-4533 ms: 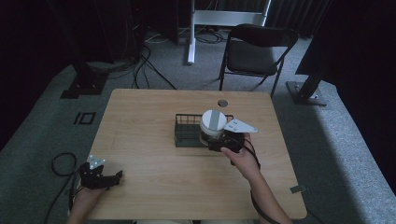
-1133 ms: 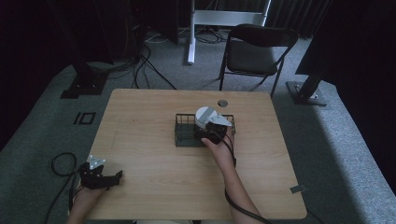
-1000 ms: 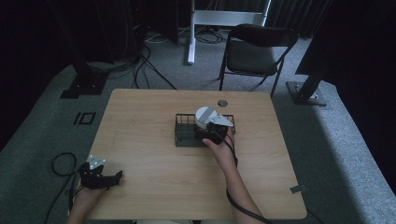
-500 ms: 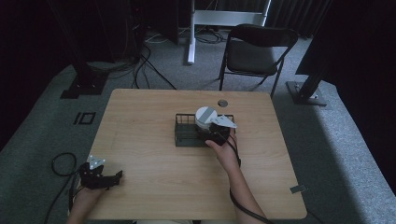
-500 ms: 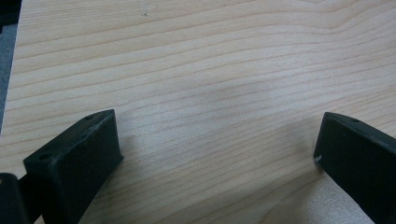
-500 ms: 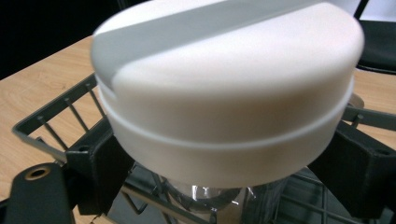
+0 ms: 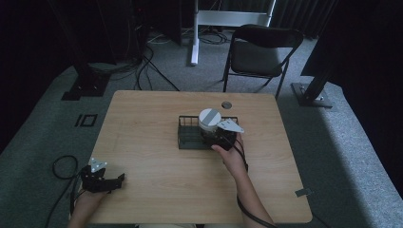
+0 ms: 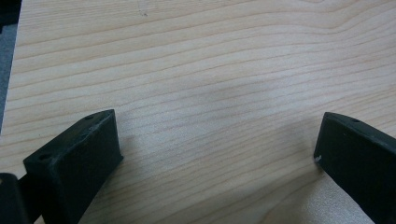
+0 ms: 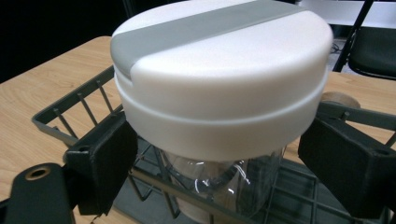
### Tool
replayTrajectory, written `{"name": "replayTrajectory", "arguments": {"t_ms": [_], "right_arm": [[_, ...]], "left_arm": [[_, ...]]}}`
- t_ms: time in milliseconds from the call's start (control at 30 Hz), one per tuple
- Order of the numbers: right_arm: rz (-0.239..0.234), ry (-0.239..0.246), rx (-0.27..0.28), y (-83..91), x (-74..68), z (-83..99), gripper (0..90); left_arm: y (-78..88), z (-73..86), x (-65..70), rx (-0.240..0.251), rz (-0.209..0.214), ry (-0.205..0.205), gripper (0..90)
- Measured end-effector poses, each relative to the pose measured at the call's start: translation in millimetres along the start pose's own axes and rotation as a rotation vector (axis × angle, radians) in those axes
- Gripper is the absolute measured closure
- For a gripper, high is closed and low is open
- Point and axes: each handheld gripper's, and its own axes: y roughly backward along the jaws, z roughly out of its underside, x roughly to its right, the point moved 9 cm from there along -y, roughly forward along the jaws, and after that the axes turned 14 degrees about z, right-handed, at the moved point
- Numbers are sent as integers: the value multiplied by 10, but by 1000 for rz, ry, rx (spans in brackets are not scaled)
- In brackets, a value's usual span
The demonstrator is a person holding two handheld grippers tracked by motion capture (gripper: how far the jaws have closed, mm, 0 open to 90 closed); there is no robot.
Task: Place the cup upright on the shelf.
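A dark wire basket (image 7: 192, 134) sits near the middle of the tabletop (image 7: 152, 156), a little toward the far edge. A clear jar (image 9: 224, 182) with a white and grey lid (image 9: 219, 70) stands upright in the basket's right end, lid up. The right hand-held gripper (image 7: 219, 137) reaches it from the near side, its jaws spread wide on either side of the jar just below the lid, not clamping it. The left hand-held gripper (image 7: 100, 178) rests at the tabletop's near left corner, jaws wide apart over bare wood.
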Motion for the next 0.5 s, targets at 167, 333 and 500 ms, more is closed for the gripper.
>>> {"name": "replayTrajectory", "arguments": {"t_ms": [167,333,500], "right_arm": [[-9,8,2,42,-4,30,118],[-10,4,3,93,16,78,119],[6,24,14,161,68,126,119]], "left_arm": [[0,0,0,-1,0,0,6],[0,0,0,0,0,0,6],[0,0,0,0,0,0,6]]}}
